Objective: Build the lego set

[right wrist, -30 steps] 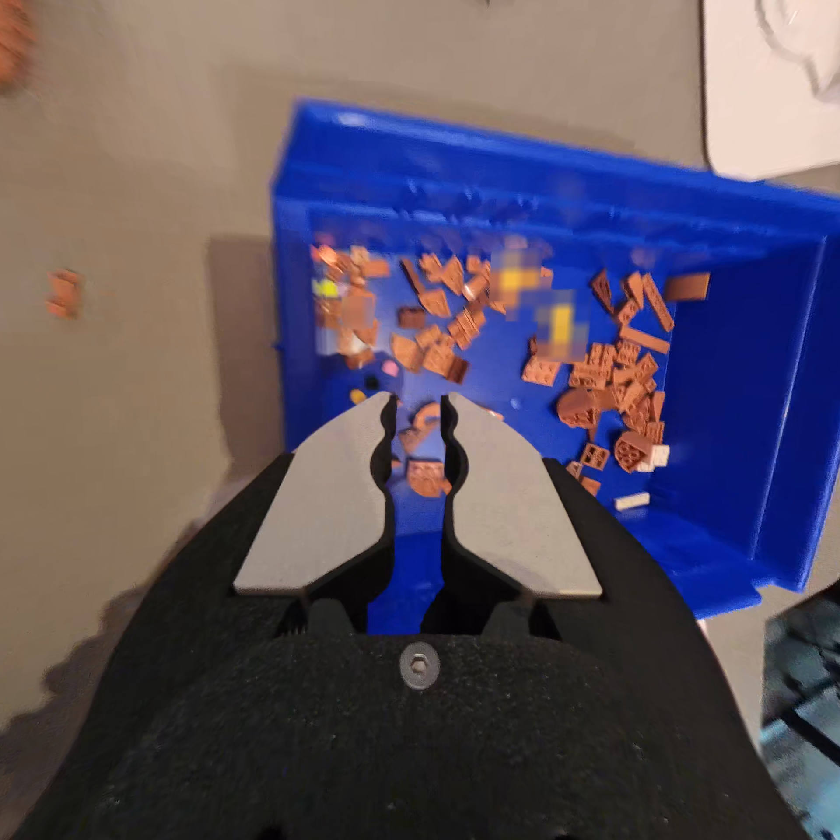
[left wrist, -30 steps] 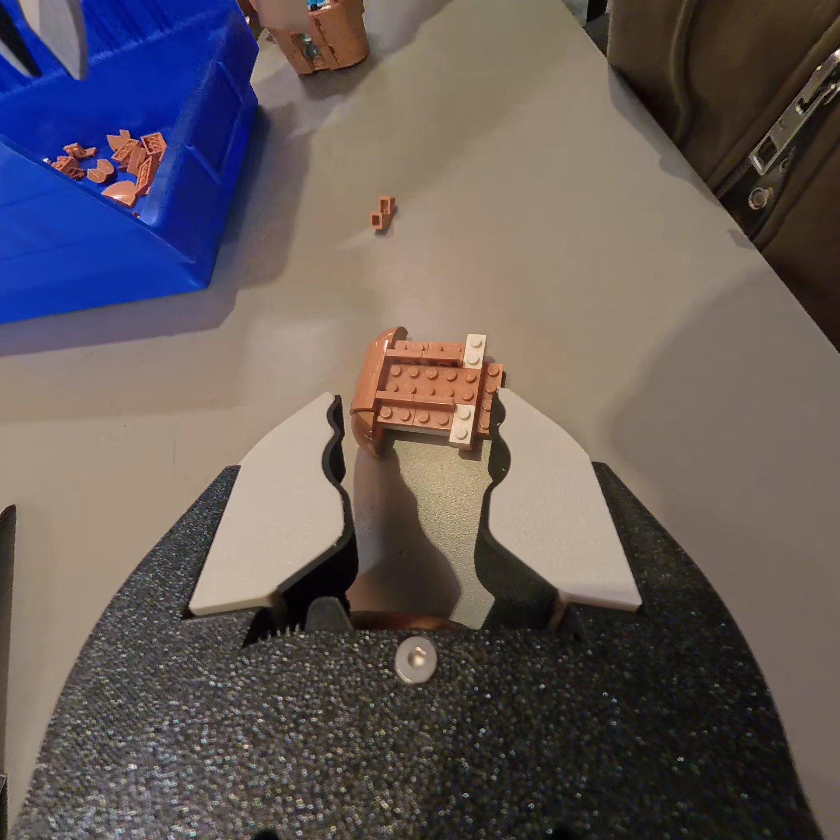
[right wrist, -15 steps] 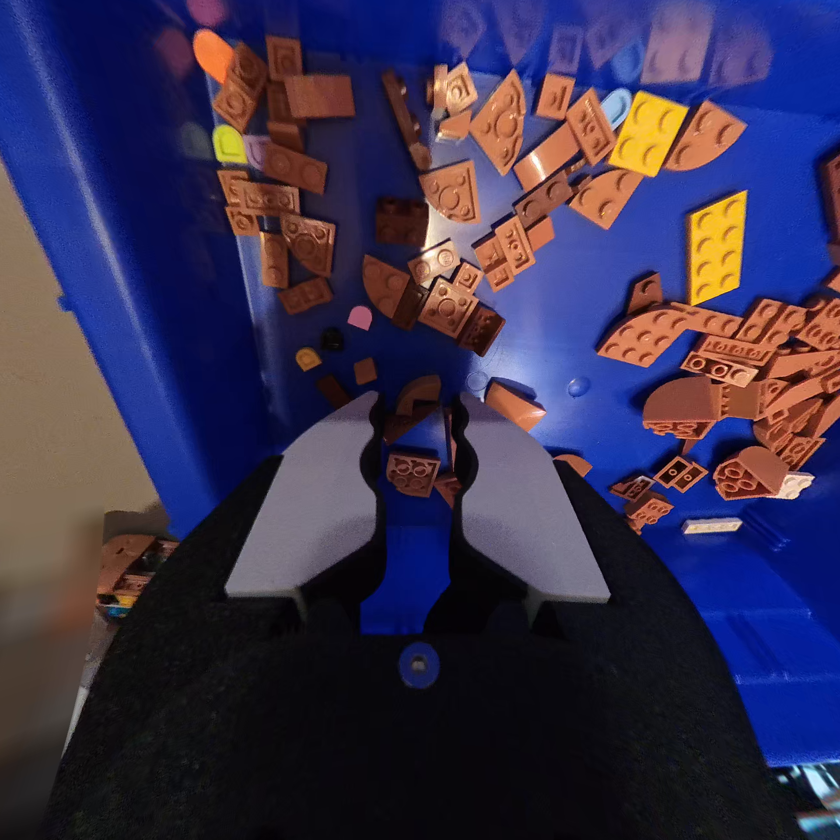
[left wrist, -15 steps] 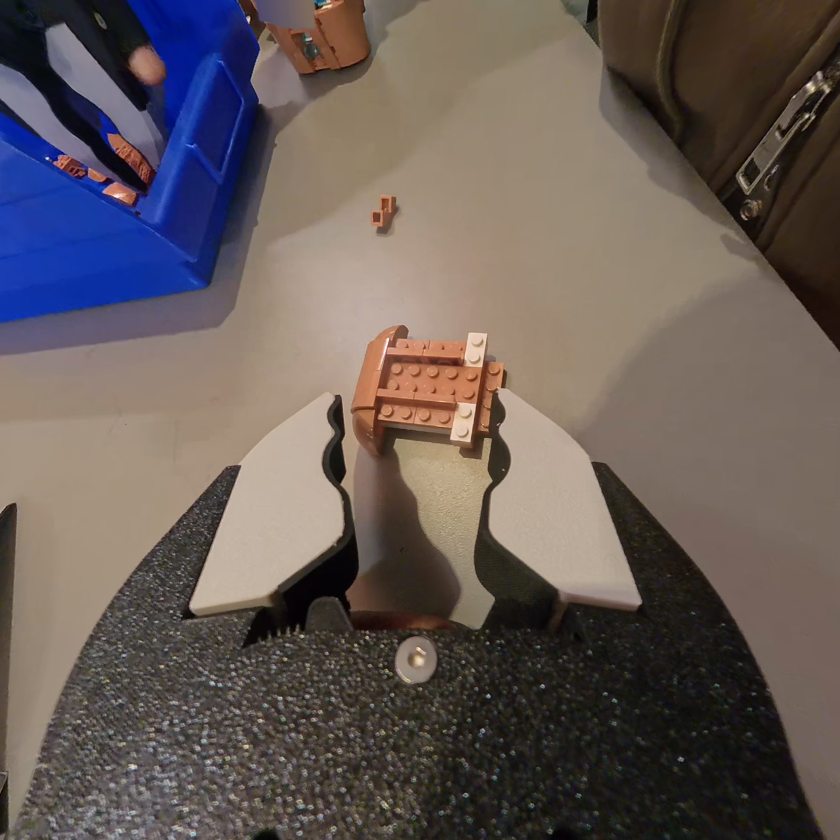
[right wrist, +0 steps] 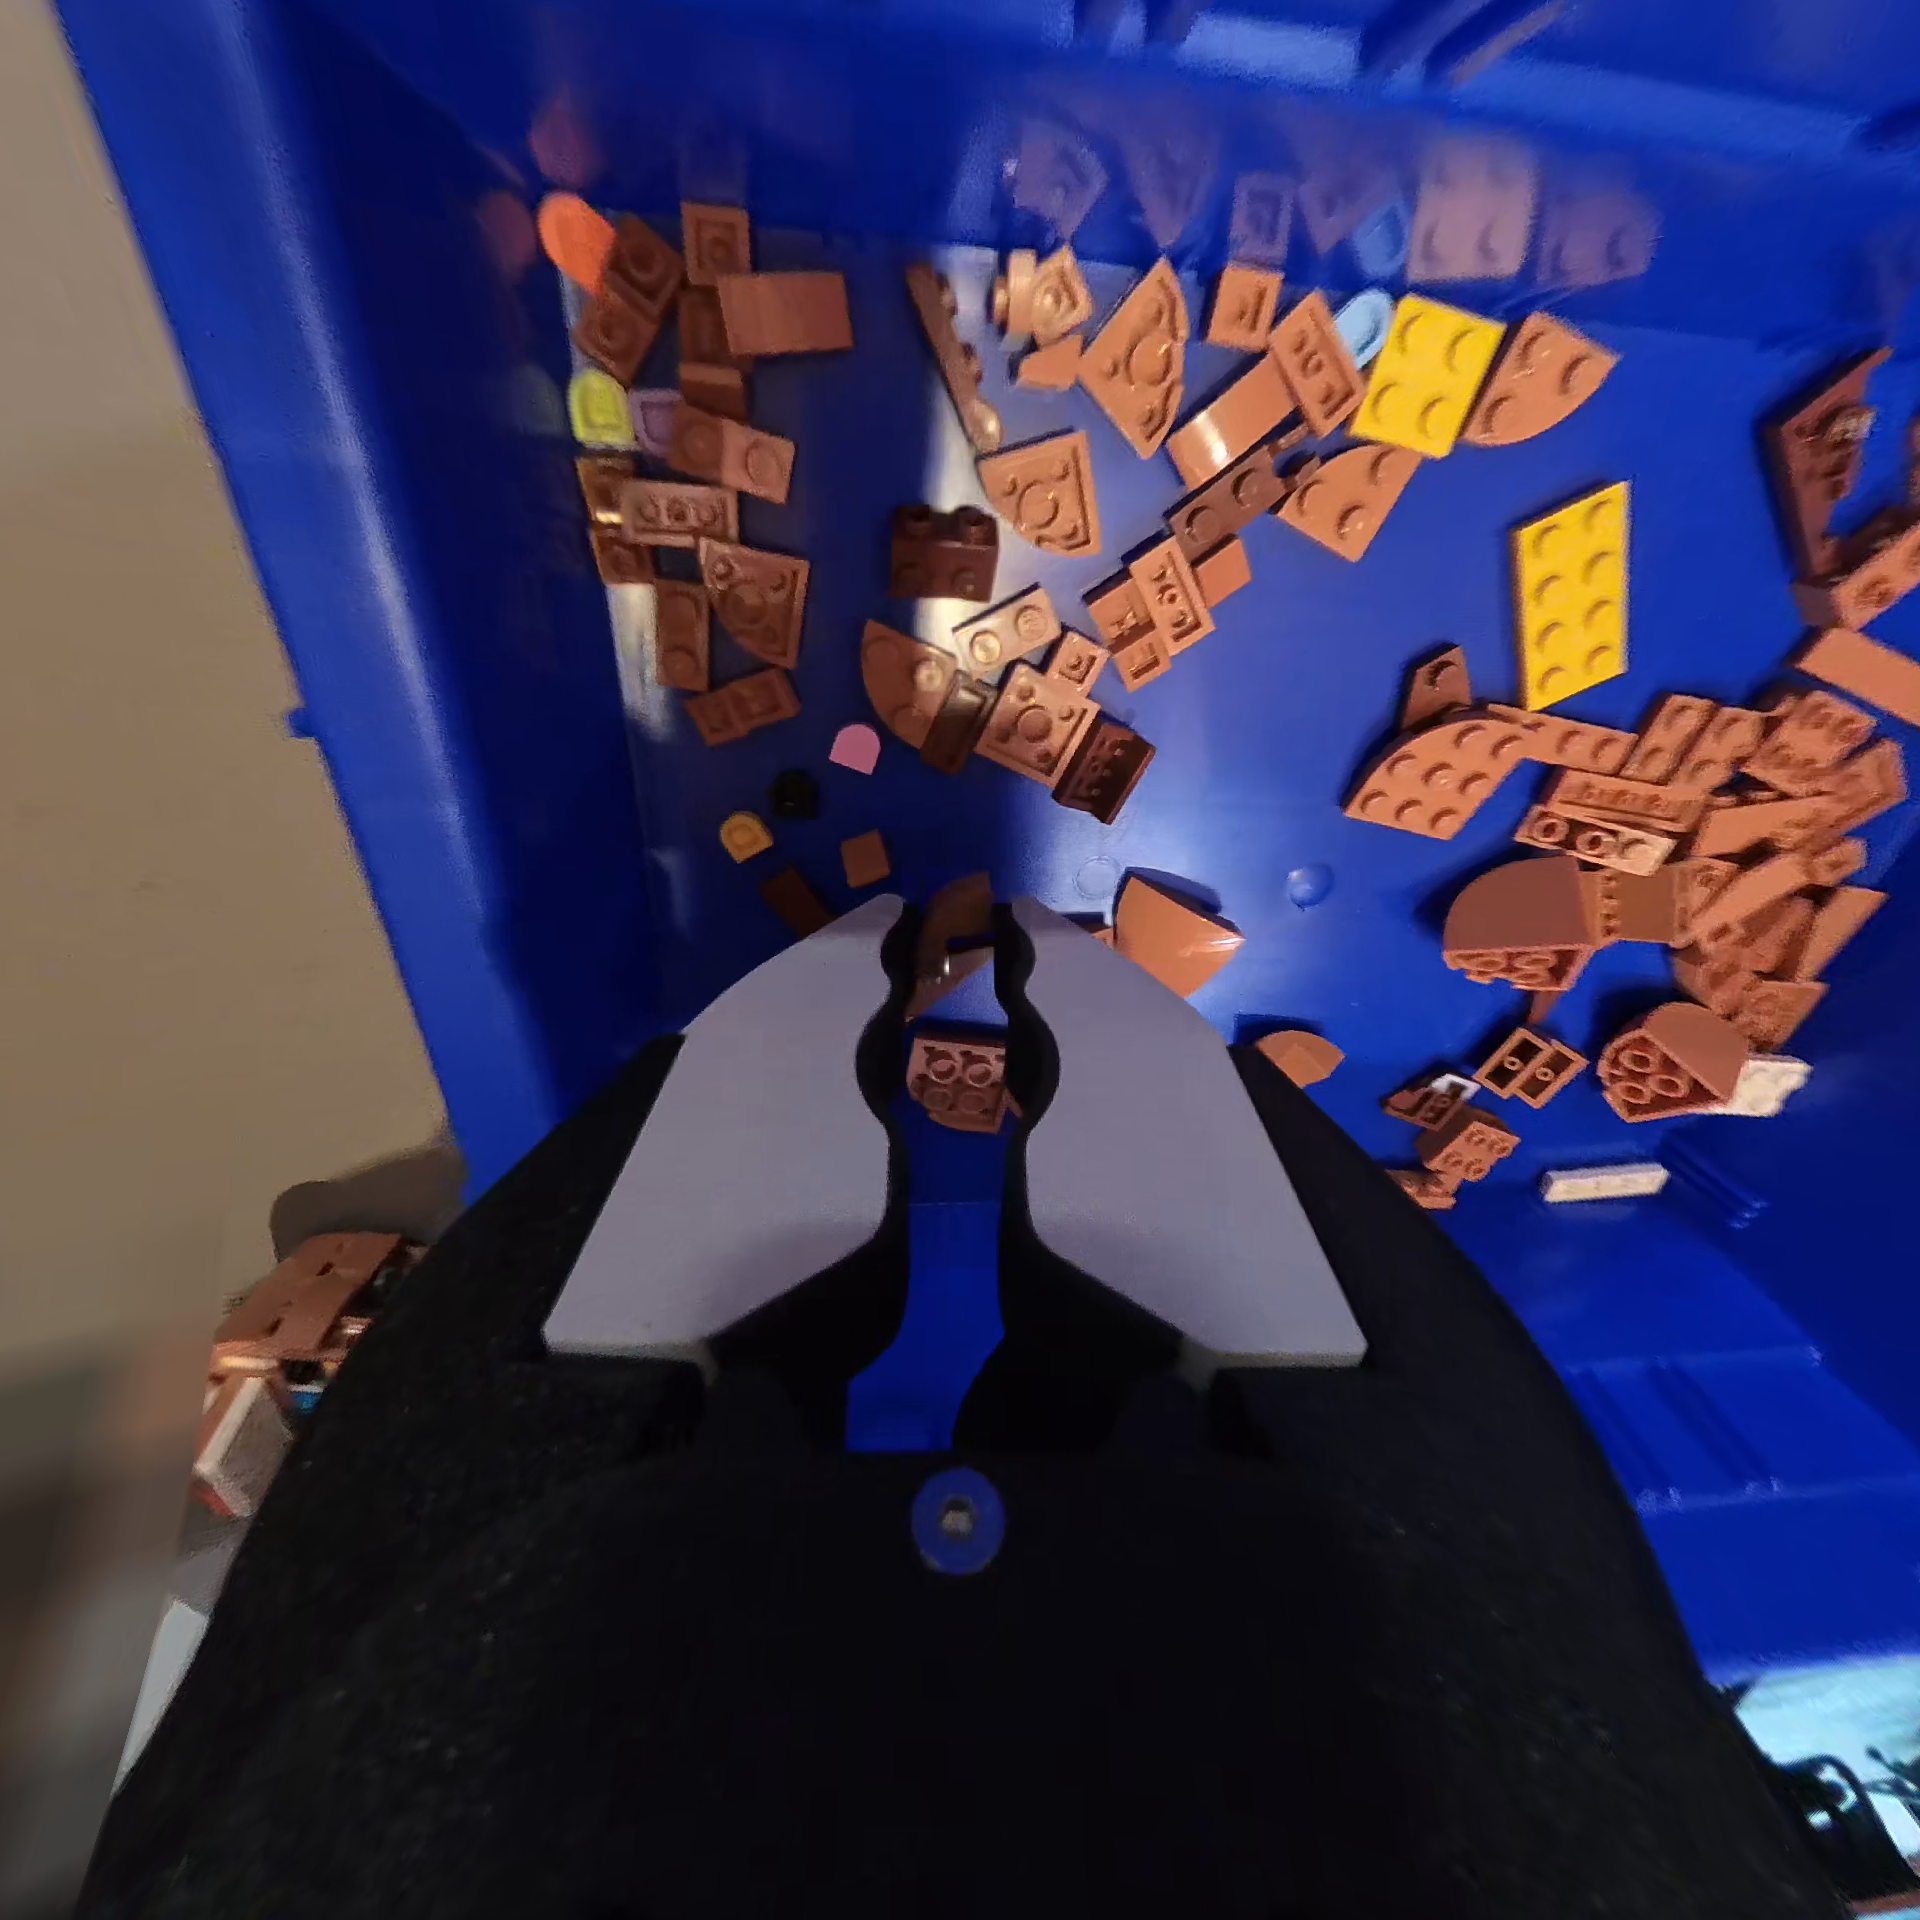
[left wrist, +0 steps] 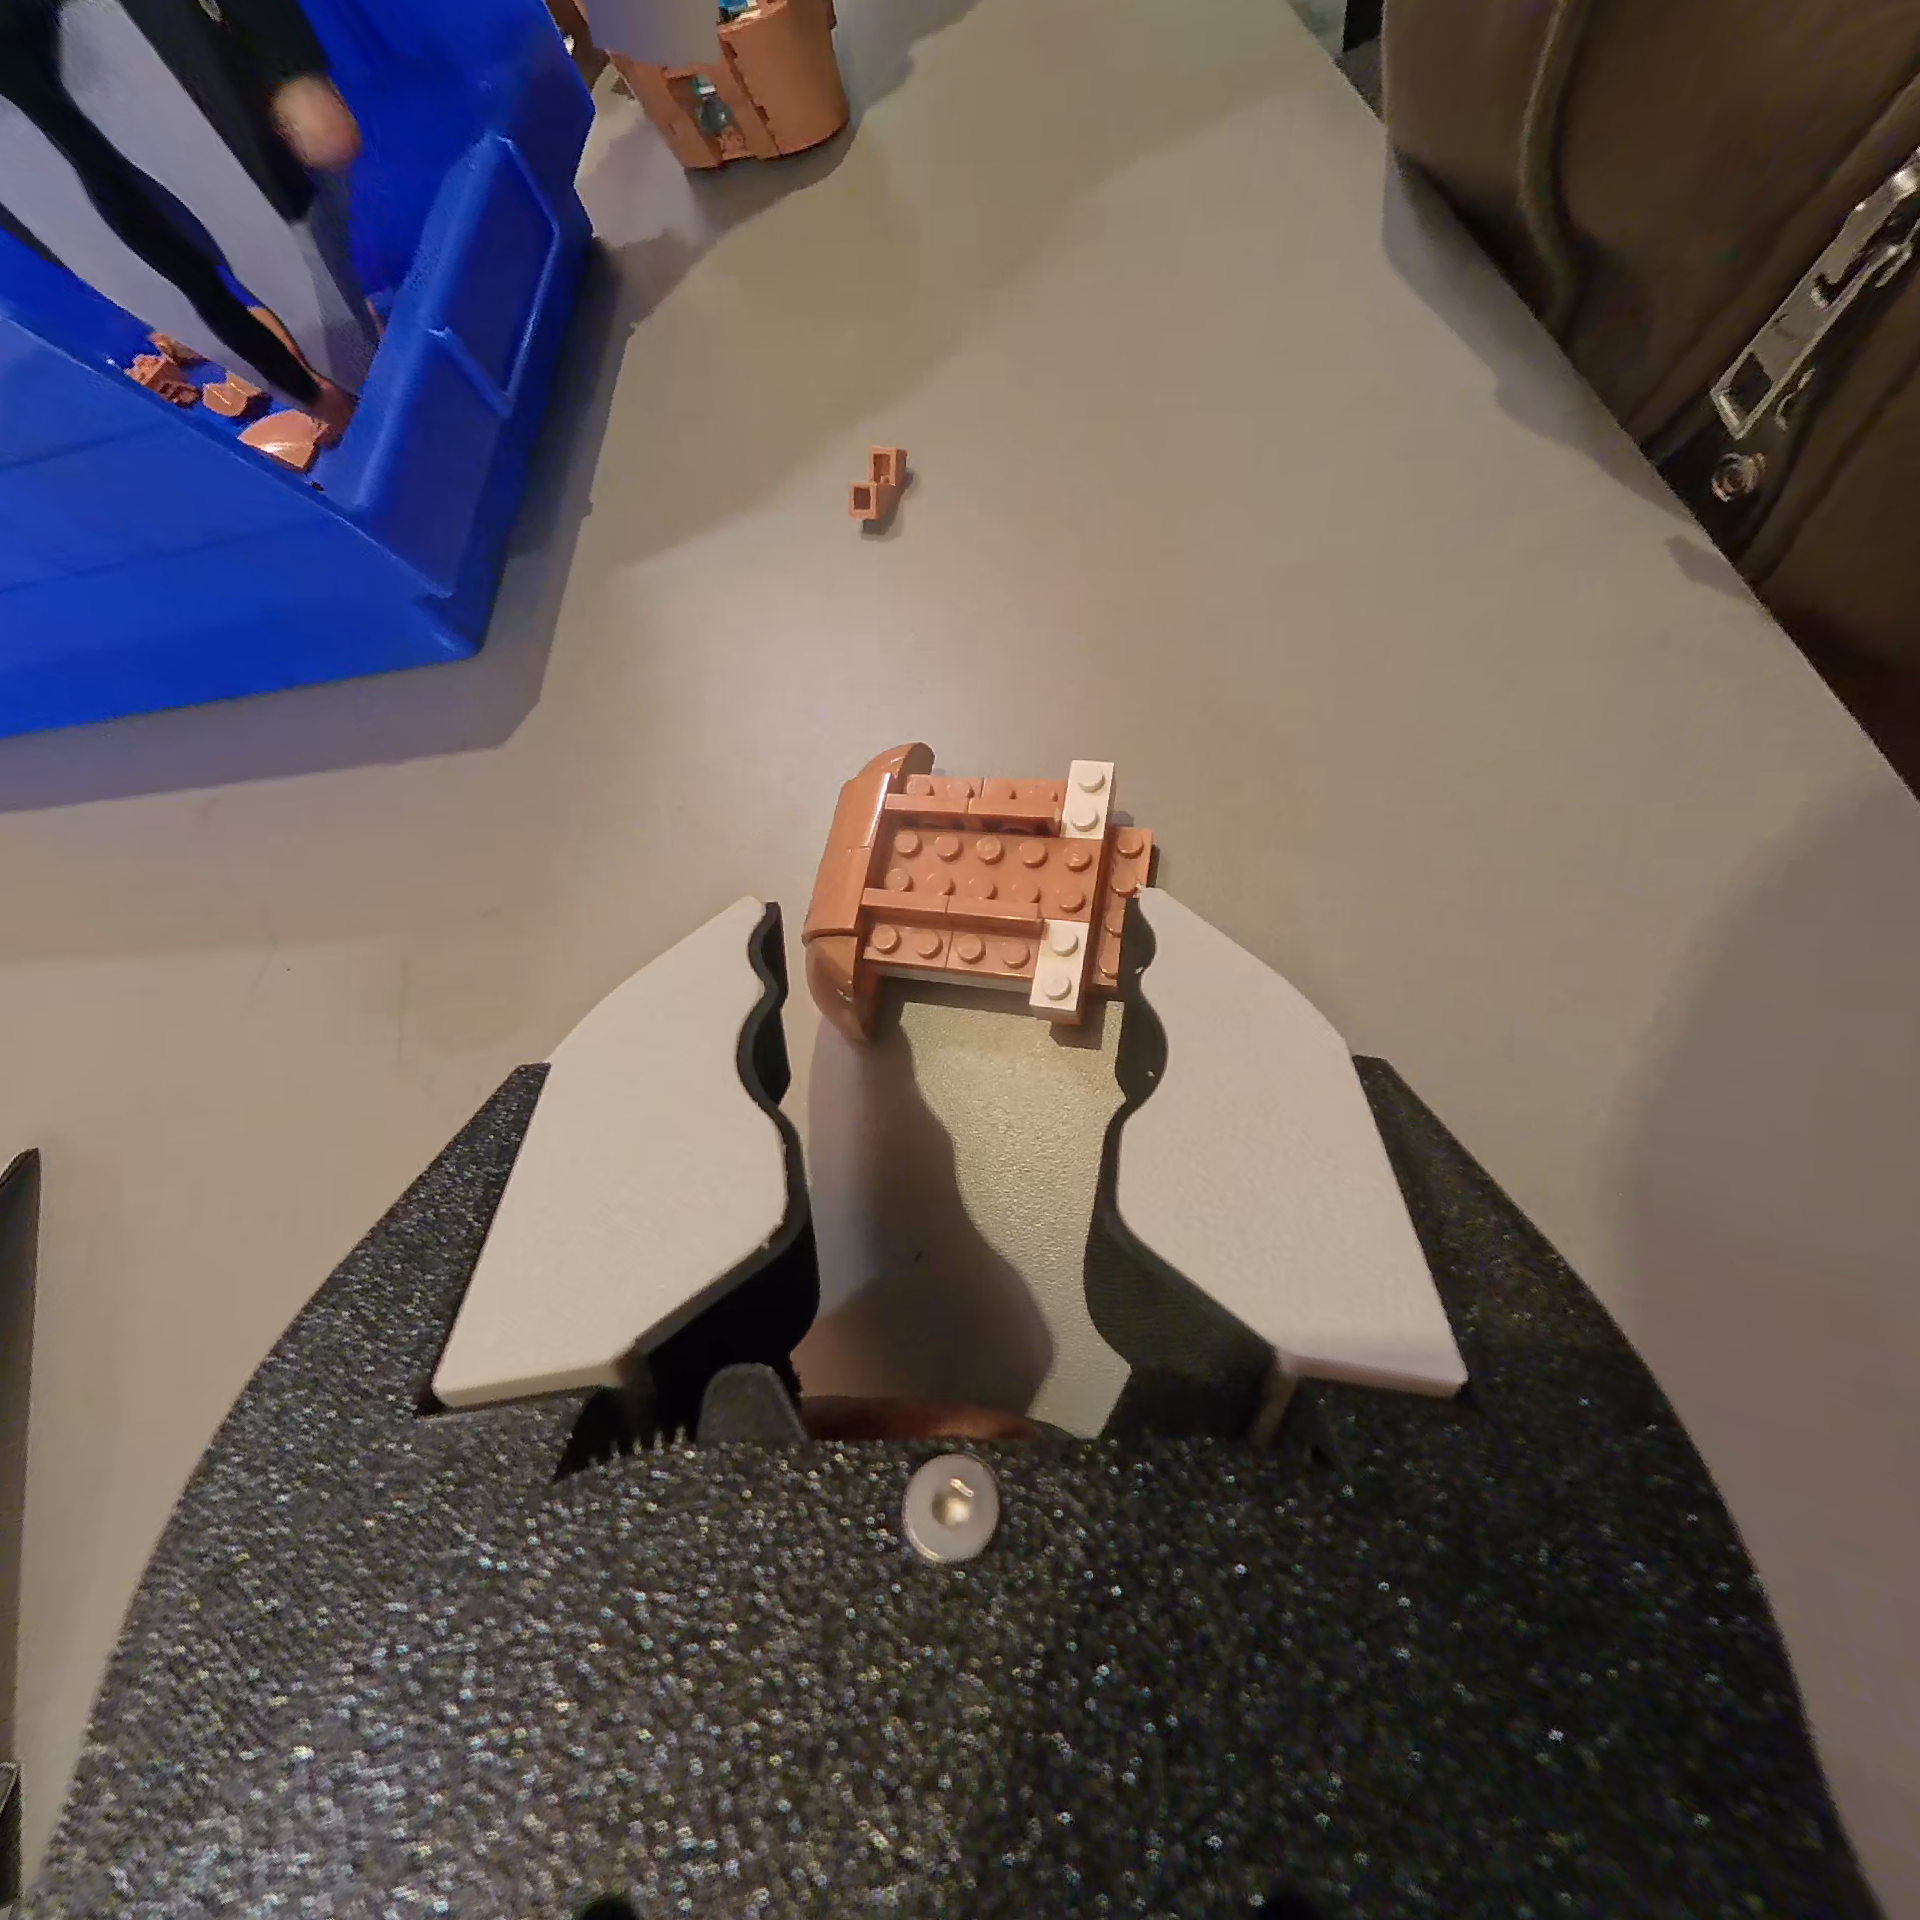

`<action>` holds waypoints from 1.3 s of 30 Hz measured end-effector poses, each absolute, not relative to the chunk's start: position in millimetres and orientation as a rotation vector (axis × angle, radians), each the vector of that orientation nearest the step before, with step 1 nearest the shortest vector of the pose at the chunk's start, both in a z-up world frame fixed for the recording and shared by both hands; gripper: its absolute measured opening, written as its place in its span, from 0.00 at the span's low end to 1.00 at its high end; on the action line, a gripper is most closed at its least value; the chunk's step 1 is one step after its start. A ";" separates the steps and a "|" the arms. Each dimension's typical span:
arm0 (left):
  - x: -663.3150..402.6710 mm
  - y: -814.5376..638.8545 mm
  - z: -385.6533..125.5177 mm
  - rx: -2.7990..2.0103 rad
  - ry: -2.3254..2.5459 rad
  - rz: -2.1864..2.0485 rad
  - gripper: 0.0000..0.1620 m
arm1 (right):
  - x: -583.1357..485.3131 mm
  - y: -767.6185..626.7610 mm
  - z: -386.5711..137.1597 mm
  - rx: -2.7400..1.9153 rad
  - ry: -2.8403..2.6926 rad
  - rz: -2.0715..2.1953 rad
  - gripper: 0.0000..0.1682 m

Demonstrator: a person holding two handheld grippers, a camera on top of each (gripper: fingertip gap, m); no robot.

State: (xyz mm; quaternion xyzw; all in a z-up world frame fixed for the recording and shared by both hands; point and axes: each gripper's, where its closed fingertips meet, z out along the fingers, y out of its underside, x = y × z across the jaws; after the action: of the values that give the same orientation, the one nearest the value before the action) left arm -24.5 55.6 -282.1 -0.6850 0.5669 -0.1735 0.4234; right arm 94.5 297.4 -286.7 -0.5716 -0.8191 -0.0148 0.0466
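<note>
A brown Lego assembly with two white plates lies studs-up on the grey table. My left gripper is open, its fingertips on either side of the assembly's near end, the right one touching it. My right gripper is down inside the blue bin, jaws nearly closed on a small brown curved piece at the tips. A brown square piece lies on the bin floor between the fingers. The right gripper also shows in the left wrist view, inside the bin.
Several loose brown pieces and two yellow plates lie in the bin. A small brown piece lies alone on the table. A partly built brown model stands at the far edge. An olive jacket is at the right table edge. Left tips to right tips: about 25 cm.
My right gripper came down into the blue bin and its jaws narrowed around the small curved piece. My left gripper and the assembly have stayed in place.
</note>
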 end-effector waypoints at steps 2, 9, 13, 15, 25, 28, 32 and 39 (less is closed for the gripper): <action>-24.4 55.6 -282.1 -1.714 1.419 -0.434 0.38 | 88.1 291.7 -271.8 -1.710 -2.452 0.000 0.08; -24.4 55.8 -282.1 -1.715 1.418 -0.434 0.38 | 69.3 207.8 -216.9 -1.447 -2.395 0.311 0.08; -24.3 56.1 -282.2 -1.715 1.418 -0.433 0.38 | 73.8 163.1 -228.7 -1.341 -2.455 0.358 0.08; -24.2 56.2 -282.2 -1.715 1.417 -0.432 0.38 | 77.0 150.9 -244.9 -1.332 -2.482 0.359 0.08; -24.3 56.4 -282.4 -1.715 1.417 -0.432 0.38 | 89.8 133.9 -295.7 -1.391 -2.561 0.385 0.11; -24.3 56.3 -282.6 -1.716 1.417 -0.433 0.38 | 86.7 135.5 -287.9 -1.396 -2.524 0.429 0.13; -24.7 56.2 -282.0 -1.703 1.420 -0.425 0.38 | 84.0 146.4 -264.8 -1.384 -2.446 0.482 0.15; -25.2 70.9 -245.2 -1.534 1.238 -0.417 0.35 | 87.5 208.6 -206.9 -1.391 -2.229 0.437 0.17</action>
State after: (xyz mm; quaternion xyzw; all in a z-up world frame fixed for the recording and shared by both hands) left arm -25.2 70.9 -245.2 -0.6438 0.5195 -0.1750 0.5338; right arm 87.5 208.6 -206.9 -0.5073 -0.8131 0.1594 0.2367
